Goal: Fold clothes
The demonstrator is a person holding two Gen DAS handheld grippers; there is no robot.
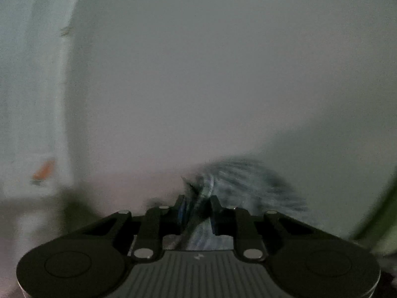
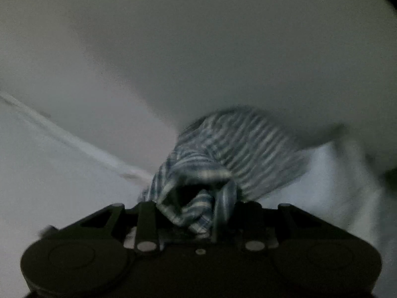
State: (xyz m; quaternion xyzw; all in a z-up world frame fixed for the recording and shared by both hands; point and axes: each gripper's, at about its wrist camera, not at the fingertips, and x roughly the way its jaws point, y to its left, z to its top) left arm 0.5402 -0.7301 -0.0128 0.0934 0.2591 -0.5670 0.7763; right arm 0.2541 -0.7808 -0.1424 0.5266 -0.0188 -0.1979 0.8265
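A blue-and-white striped garment (image 1: 248,181) is blurred in the left wrist view, fanning out ahead and to the right of my left gripper (image 1: 198,204). A bunched fold of it runs between the two black fingers, which are shut on it. In the right wrist view the same striped garment (image 2: 248,149) is heaped over my right gripper (image 2: 196,208). It hides both fingertips, and a twisted fold is caught between the jaws. Both views are dim and smeared.
A pale wall fills most of both views. In the left wrist view there is a small orange object (image 1: 44,170) at the far left and a green shape (image 1: 379,223) at the right edge. A white cord-like line (image 2: 74,141) crosses a pale surface on the left of the right wrist view.
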